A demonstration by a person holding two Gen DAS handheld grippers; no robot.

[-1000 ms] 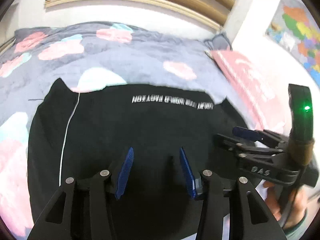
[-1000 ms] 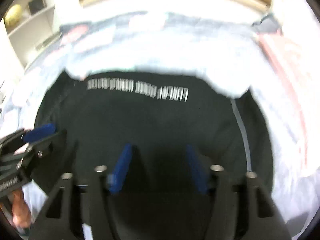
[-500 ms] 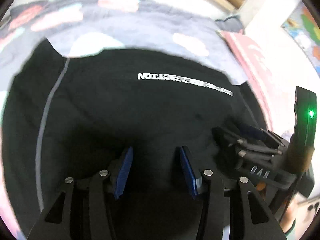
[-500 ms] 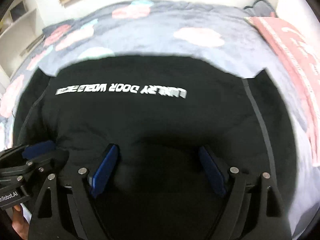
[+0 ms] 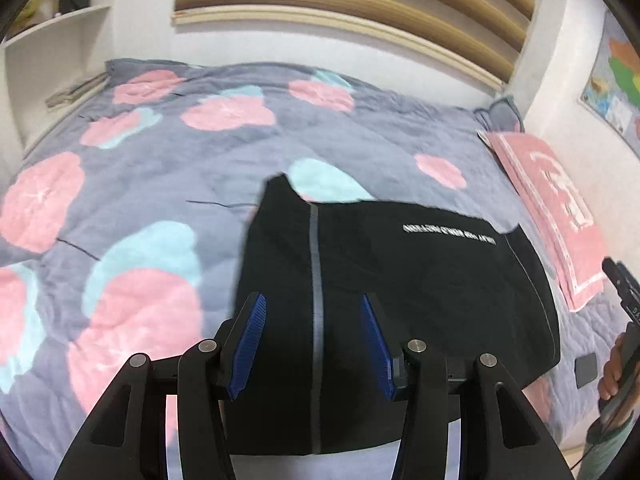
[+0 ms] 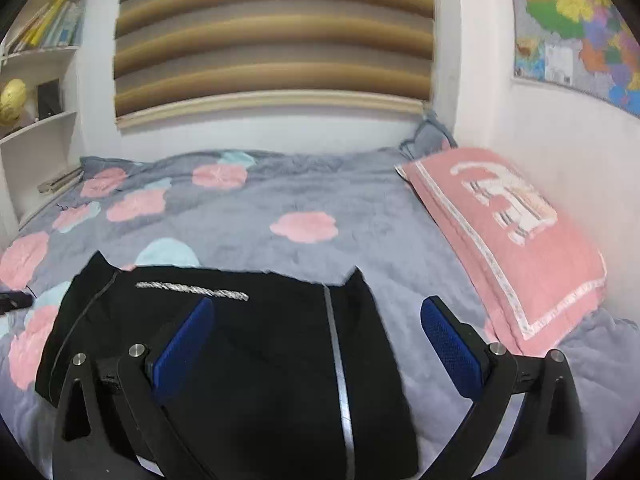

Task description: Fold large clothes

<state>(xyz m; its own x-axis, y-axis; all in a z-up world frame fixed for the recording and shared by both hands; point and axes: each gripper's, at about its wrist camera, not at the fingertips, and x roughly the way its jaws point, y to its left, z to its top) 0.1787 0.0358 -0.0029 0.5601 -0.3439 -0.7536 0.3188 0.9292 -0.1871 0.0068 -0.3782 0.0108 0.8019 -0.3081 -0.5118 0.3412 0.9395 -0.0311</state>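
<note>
A black garment (image 5: 420, 272) with a line of white print and grey side stripes lies flat on the bed near its front edge; it also shows in the right wrist view (image 6: 248, 344). My left gripper (image 5: 314, 340) is open and empty, held above the garment's left side over a grey stripe (image 5: 315, 280). My right gripper (image 6: 316, 344) is wide open and empty above the garment's right part, near its right stripe (image 6: 336, 352). The right gripper's body shows at the right edge of the left wrist view (image 5: 624, 292).
The bed has a grey quilt (image 6: 260, 200) with pink and blue flower patches. A pink pillow (image 6: 508, 236) lies along the right wall. White shelves (image 6: 36, 128) stand at the left, a map (image 6: 576, 24) hangs at the right.
Both grippers have lifted and drawn back from close over the garment, the left one shifting to its left side and the right one to its right side. The right jaws have opened wider.
</note>
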